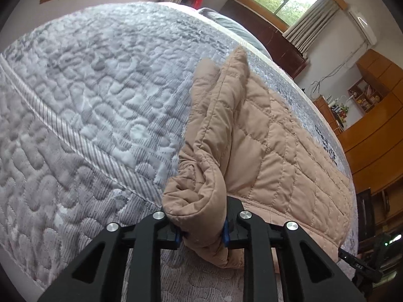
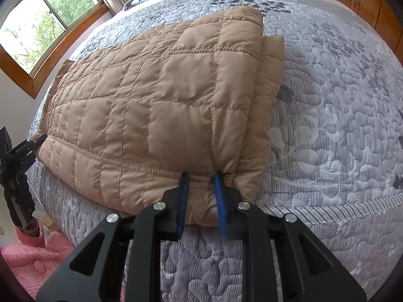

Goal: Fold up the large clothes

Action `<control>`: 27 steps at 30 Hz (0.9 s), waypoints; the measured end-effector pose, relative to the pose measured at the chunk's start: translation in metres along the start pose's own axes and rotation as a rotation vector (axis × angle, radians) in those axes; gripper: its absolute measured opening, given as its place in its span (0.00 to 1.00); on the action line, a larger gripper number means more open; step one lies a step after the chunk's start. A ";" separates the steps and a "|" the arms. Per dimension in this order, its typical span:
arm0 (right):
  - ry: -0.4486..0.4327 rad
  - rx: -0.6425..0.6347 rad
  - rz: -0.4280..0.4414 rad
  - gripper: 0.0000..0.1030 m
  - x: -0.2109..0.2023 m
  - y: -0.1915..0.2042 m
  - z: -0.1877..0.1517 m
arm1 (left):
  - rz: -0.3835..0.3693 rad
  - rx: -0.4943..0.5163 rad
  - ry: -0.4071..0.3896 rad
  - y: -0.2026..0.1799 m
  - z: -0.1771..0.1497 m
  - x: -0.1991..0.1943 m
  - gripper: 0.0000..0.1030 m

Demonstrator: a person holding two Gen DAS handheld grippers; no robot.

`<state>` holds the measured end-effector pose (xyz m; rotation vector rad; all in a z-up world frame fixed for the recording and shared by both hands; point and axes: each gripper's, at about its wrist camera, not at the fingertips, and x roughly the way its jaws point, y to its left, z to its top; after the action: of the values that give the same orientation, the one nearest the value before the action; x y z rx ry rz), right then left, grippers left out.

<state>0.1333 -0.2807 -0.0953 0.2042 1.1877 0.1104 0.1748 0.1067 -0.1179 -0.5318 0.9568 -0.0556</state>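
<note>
A tan quilted jacket (image 2: 156,105) lies folded on the grey quilted bedspread (image 2: 327,125), near the bed's front edge. My right gripper (image 2: 201,196) is shut on the jacket's near right corner, its blue pads (image 2: 183,201) pinching the hem. In the left wrist view my left gripper (image 1: 201,229) is shut on a bunched edge of the same jacket (image 1: 264,146), lifted a little off the bedspread (image 1: 88,100). The left gripper also shows at the left edge of the right wrist view (image 2: 22,151).
A pink garment (image 2: 30,254) lies below the bed's left corner. A window (image 2: 47,20) is at the left, wooden cabinets (image 1: 372,130) beyond the bed. A pillow (image 1: 234,29) sits at the head of the bed.
</note>
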 end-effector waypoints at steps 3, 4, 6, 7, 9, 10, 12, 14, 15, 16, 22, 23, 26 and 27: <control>-0.002 0.001 0.005 0.20 -0.001 0.000 -0.001 | -0.005 0.049 -0.057 -0.016 0.005 -0.019 0.18; -0.003 0.002 0.007 0.20 -0.001 0.000 -0.002 | -0.011 0.073 -0.081 -0.023 0.008 -0.027 0.17; -0.006 0.006 0.014 0.20 -0.002 -0.002 -0.003 | -0.026 0.126 -0.124 -0.041 0.011 -0.040 0.17; -0.009 0.007 0.017 0.20 -0.003 -0.003 -0.003 | -0.034 0.154 -0.143 -0.048 0.013 -0.046 0.16; -0.012 0.006 0.019 0.20 -0.003 -0.002 -0.004 | -0.052 0.224 -0.183 -0.070 0.015 -0.059 0.16; -0.014 0.005 0.020 0.20 -0.003 -0.003 -0.004 | -0.061 0.255 -0.197 -0.080 0.016 -0.063 0.16; -0.017 0.004 0.021 0.20 -0.004 -0.003 -0.005 | -0.091 0.327 -0.222 -0.105 0.016 -0.071 0.16; -0.018 0.001 0.022 0.20 -0.005 -0.002 -0.006 | -0.119 0.395 -0.240 -0.129 0.011 -0.077 0.16; -0.018 0.002 0.023 0.20 -0.005 -0.002 -0.006 | -0.135 0.440 -0.247 -0.144 0.008 -0.080 0.16; -0.018 0.002 0.024 0.20 -0.005 -0.002 -0.005 | -0.152 0.481 -0.248 -0.159 0.003 -0.081 0.16; -0.026 0.000 0.028 0.20 -0.007 -0.002 -0.008 | -0.237 0.692 -0.198 -0.236 -0.026 -0.069 0.16; -0.027 0.001 0.028 0.20 -0.007 -0.001 -0.008 | -0.250 0.722 -0.183 -0.247 -0.032 -0.064 0.16; -0.030 0.005 0.032 0.21 -0.008 -0.001 -0.009 | -0.280 0.774 -0.110 -0.270 -0.044 -0.044 0.16; -0.030 0.007 0.033 0.21 -0.008 -0.001 -0.009 | -0.289 0.788 -0.087 -0.276 -0.047 -0.037 0.16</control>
<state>0.1221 -0.2819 -0.0914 0.2308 1.1550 0.1316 0.1667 -0.1427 0.0144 0.0642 0.6919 -0.6374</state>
